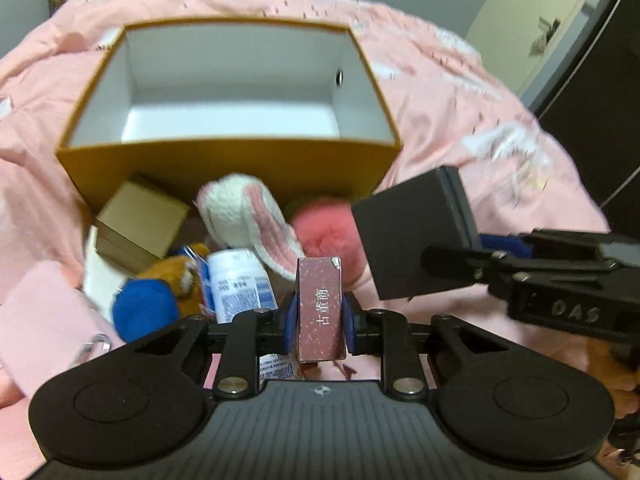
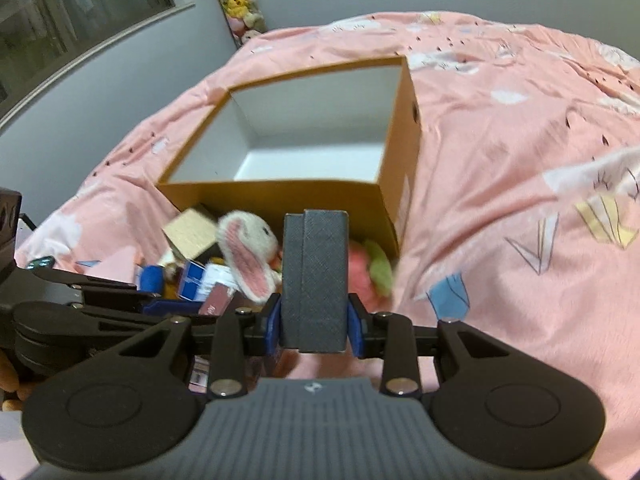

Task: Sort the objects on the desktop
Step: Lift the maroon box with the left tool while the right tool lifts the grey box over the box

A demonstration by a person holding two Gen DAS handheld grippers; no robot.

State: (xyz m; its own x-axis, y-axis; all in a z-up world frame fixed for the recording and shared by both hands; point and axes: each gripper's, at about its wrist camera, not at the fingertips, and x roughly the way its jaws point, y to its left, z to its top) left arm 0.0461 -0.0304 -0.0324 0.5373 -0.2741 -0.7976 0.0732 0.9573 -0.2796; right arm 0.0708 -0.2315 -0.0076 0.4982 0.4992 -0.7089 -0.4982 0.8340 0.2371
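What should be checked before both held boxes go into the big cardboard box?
1. Left gripper shut on the maroon box: ok.
2. Right gripper shut on the dark gray box: ok.
3. Cardboard box open on top, white inside bare: ok.
4. Held boxes above its rim: not ok, both sit short of its near wall.
5. Held boxes apart from each other: ok.
6. Grip firmness: cannot tell.

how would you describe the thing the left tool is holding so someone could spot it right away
Start at the big open brown cardboard box on the pink bedspread; a heap of toys and small boxes lies in front of it. Nearer the camera, the left tool clamps a slim upright maroon carton. Unlike the dark grey box in the right tool, it is speckled, with white Chinese characters.
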